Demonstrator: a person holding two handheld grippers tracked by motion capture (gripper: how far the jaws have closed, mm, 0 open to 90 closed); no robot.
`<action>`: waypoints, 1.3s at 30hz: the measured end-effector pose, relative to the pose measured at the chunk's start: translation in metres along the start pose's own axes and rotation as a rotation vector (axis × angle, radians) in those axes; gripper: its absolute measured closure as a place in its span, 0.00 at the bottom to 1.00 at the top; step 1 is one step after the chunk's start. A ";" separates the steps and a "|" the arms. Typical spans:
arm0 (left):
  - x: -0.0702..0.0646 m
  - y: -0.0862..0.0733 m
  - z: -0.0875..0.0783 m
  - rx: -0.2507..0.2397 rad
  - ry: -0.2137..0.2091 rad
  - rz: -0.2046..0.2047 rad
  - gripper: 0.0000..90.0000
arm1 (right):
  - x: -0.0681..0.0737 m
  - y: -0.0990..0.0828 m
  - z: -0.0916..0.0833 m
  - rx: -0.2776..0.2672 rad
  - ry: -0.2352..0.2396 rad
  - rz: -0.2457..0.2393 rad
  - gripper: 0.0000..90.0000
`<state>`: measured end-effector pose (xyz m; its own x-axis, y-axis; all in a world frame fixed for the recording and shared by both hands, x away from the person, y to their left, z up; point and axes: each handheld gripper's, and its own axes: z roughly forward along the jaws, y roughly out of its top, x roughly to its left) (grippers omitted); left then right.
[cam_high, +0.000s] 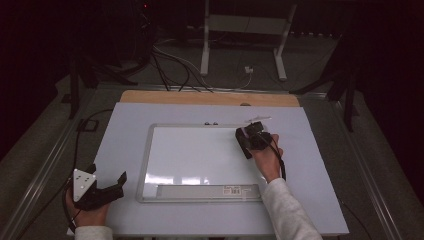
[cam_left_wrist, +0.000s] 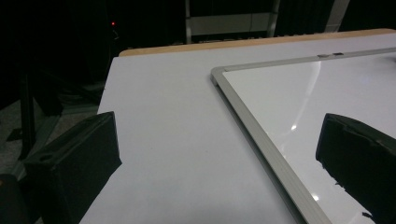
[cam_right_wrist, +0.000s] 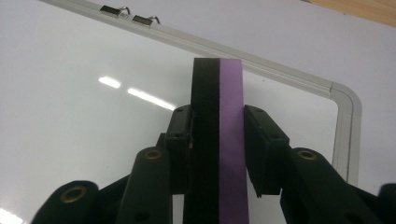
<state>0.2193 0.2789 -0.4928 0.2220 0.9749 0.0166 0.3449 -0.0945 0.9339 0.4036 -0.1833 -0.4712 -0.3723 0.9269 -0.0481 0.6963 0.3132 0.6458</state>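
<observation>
A white whiteboard (cam_high: 195, 155) in a silver frame lies flat on the pale table (cam_high: 125, 130). Over its far right corner, my right gripper (cam_high: 248, 142) is shut on an eraser. In the right gripper view the eraser (cam_right_wrist: 219, 93) is a block with a black half and a purple half, standing on edge between the two pads (cam_right_wrist: 261, 140), above the whiteboard (cam_right_wrist: 84, 121). My left gripper (cam_high: 109, 176) rests at the table's near left, beside the board. Its jaws stand wide apart with nothing between them, and the board's frame (cam_left_wrist: 252, 116) runs past the left gripper (cam_left_wrist: 217, 154).
Two small metal clips (cam_high: 211, 123) sit on the board's far frame, and a grey strip with a label (cam_high: 210, 190) lies along its near edge. A wooden edge (cam_high: 200, 97) bounds the table's far side. Beyond it are cables and a white stand (cam_high: 240, 45) on the dark floor.
</observation>
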 end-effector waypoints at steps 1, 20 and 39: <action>0.000 0.000 0.000 -0.001 0.000 0.000 0.01 | 0.000 0.000 0.000 -0.001 -0.003 0.004 0.73; 0.000 0.000 0.000 -0.001 0.000 -0.001 0.01 | -0.041 0.006 -0.015 -0.050 -0.124 0.135 0.74; 0.001 0.000 0.000 0.000 0.000 -0.005 0.01 | -0.049 -0.003 0.002 -0.007 -0.149 0.249 0.74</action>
<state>0.2191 0.2798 -0.4930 0.2201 0.9754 0.0125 0.3458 -0.0900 0.9340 0.4209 -0.2290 -0.4720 -0.0957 0.9954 0.0010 0.7502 0.0715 0.6573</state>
